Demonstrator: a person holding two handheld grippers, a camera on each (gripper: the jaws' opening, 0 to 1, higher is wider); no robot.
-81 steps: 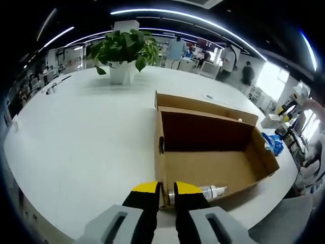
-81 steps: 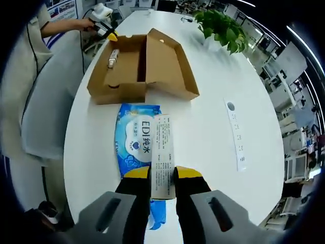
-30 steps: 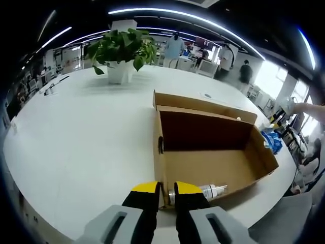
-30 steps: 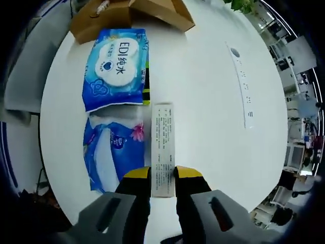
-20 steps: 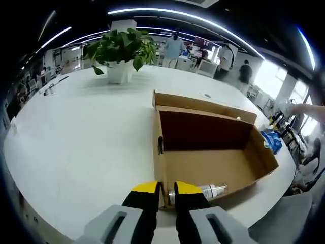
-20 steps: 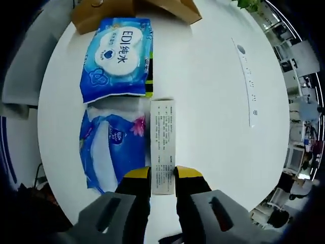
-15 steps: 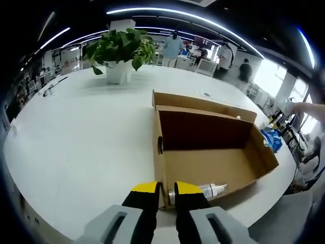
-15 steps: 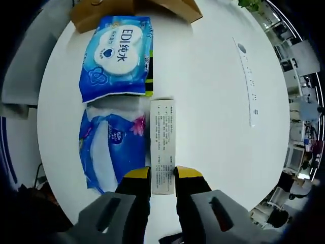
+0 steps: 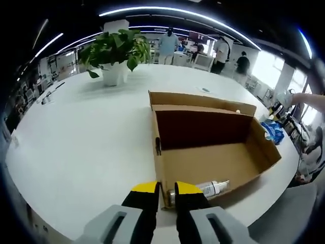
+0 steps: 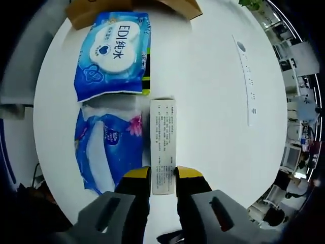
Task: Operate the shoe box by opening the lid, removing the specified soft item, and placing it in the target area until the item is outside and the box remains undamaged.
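Pinching the shoe box [image 9: 213, 152] wall low in frame, our left hand-held gripper [image 9: 163, 190] steadies it, lid open. Our right hand-held gripper [image 10: 163, 175] clamps a slim carton [image 10: 162, 145] over the table [image 10: 213, 101], beside two soft blue packs [image 10: 112, 56], probably adding it to the target pile.

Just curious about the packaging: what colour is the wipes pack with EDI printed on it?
Blue with a white oval label, seen best in the right gripper view: wipes pack.
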